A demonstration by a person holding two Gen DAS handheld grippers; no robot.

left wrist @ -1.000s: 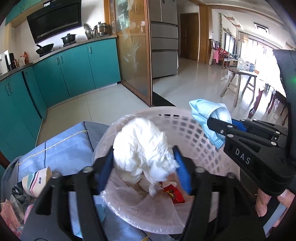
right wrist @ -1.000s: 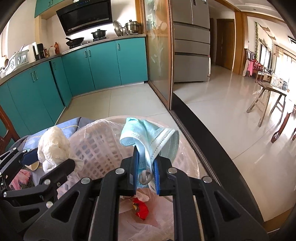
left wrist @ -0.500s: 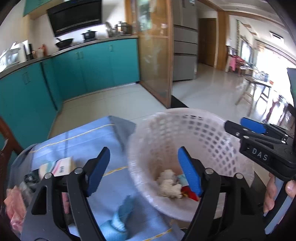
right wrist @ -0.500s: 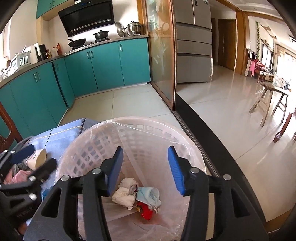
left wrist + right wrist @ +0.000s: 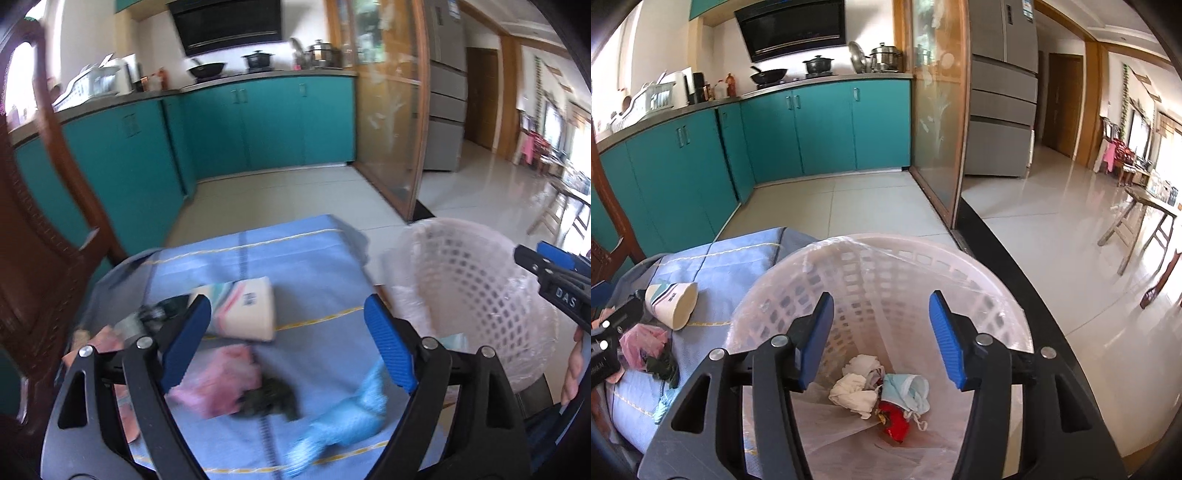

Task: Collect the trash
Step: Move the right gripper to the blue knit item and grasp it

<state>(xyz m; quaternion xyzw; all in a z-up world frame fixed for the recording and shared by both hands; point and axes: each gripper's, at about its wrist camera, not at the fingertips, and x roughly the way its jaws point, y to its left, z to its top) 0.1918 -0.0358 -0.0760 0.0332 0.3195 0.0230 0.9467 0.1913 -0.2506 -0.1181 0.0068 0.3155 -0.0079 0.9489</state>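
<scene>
A white lattice trash basket [image 5: 923, 258] with a plastic liner stands at the right of a table with a blue cloth [image 5: 295, 258]; it also shows in the left wrist view [image 5: 469, 280]. Inside lie crumpled white tissue [image 5: 855, 391], a light blue face mask [image 5: 908, 389] and a red wrapper [image 5: 895, 421]. My right gripper [image 5: 882, 339] is open and empty above the basket. My left gripper [image 5: 288, 347] is open and empty above the cloth, over a tipped paper cup [image 5: 245, 314], a pink crumpled bag [image 5: 218, 380], dark scrap [image 5: 269, 398] and a blue mask [image 5: 347, 410].
A wooden chair back [image 5: 40, 229] stands at the left of the table. Teal kitchen cabinets [image 5: 798, 129] run along the far wall, and a glass sliding door [image 5: 934, 122] stands beside them. A wooden stool [image 5: 1137, 225] stands on the tiled floor at the right.
Both grippers opened and dropped the tissue and the mask into the basket. My left gripper then swung left from the basket to over the cloth. My right gripper stayed above the basket.
</scene>
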